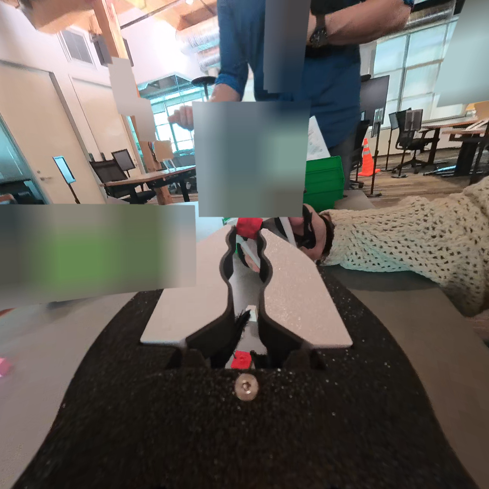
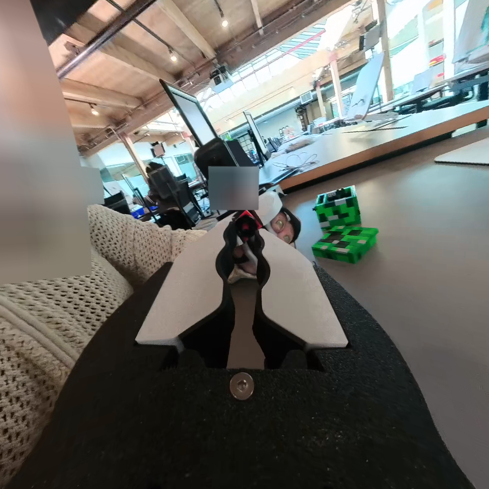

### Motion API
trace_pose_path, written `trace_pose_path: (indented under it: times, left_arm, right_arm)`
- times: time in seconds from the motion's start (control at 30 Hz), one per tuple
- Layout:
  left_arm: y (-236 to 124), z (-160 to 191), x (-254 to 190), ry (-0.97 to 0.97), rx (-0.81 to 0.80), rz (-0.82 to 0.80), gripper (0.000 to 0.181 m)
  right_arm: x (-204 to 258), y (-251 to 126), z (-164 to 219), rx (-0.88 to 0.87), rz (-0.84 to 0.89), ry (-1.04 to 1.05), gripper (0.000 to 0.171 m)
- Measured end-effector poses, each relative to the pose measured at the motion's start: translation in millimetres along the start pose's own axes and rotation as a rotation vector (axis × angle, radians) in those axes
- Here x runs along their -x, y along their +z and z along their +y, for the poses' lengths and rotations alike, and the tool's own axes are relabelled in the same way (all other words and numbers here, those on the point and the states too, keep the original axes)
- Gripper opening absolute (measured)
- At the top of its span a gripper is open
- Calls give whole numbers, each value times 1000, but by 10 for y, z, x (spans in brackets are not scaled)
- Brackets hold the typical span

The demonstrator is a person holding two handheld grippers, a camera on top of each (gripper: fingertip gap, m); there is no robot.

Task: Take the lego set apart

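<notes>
My left gripper (image 1: 247, 230) is shut on a small red lego piece (image 1: 248, 224) at its tips, held above the grey table (image 1: 397, 344). My right gripper (image 2: 245, 227) is shut on a small red and black lego piece (image 2: 244, 224); it looks like the same little assembly, held from the opposite side. Most of each opposing gripper is hidden by a blur patch. The hand in a cream knit sleeve (image 1: 397, 238) holding the right gripper shows at right. A green blocky lego box (image 2: 338, 209) and its flat green lid part (image 2: 344, 243) sit on the table.
A loose white brick (image 1: 252, 315) and a red brick (image 1: 240, 361) lie on the table under my left gripper. A green bin (image 1: 322, 180) stands behind. A person in a blue shirt (image 1: 330, 92) stands across the table. Fingers of the left hand (image 2: 284, 230) are close to the tips. The grippers are tip to tip, or close to it.
</notes>
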State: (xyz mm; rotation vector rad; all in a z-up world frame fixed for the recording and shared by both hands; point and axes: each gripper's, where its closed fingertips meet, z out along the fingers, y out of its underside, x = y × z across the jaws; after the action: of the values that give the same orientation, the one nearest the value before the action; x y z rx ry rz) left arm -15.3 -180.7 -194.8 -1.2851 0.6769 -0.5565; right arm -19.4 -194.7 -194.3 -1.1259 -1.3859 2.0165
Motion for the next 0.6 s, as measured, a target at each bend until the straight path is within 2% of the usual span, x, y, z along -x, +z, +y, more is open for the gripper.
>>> trace_pose_path:
  times: [0.17,0.2,0.23,0.33,0.5,0.6]
  left_arm:
    - [4,72,73,-60,43,-25,14]
    - [0,80,98,-90,43,-33,14]
    - [-20,67,152,-148,24,-45,14]
    - [-57,10,190,-280,-25,8,14]
    - [-62,118,243,-117,56,-67,14]
    - [-75,186,275,51,113,-112,15]
  right_arm:
    - [-96,-10,21,22,83,-56,12]
    - [-123,-14,38,38,111,-79,10]
    - [-141,-27,31,43,138,-130,0]
    - [-109,-3,36,52,152,-226,0]
    - [-243,64,236,139,184,-142,0]
    - [-260,78,236,107,149,-10,16]
